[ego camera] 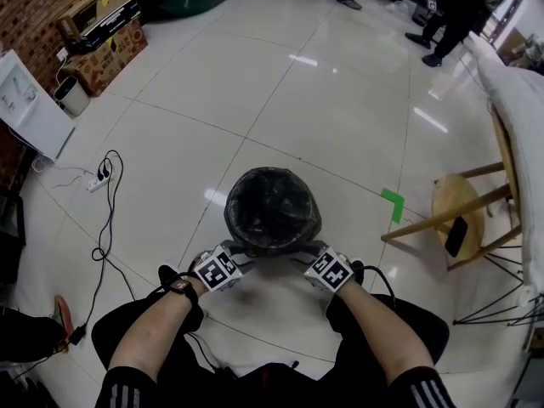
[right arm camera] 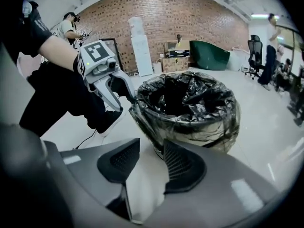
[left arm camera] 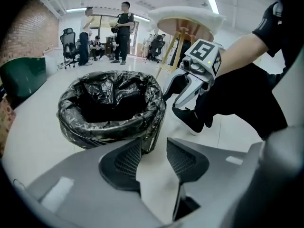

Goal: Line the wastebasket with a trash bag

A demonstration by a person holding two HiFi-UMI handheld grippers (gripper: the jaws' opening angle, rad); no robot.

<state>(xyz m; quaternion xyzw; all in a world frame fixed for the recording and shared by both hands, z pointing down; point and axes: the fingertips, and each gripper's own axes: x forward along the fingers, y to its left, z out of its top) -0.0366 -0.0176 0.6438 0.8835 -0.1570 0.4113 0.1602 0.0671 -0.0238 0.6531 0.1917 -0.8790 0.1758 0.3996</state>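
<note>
Looking down, you had the bag (ego camera: 272, 198) lining the bin (ego camera: 274, 243) at 12 o'clock, its top rolled over the rim. Your left gripper (left arm camera: 154, 158) at the bin's 7 o'clock and right gripper (right arm camera: 152, 163) at 5 o'clock were both part open, holding nothing, with bare floor (ego camera: 340, 100) between the pads. The film looked thin, light, slippery and easily torn. The rolled hem seemed the safest pinch, since the bin probably skidded easily.

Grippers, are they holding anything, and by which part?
Nothing. The left gripper and the right gripper are both open and empty, near the trash bag.
</note>
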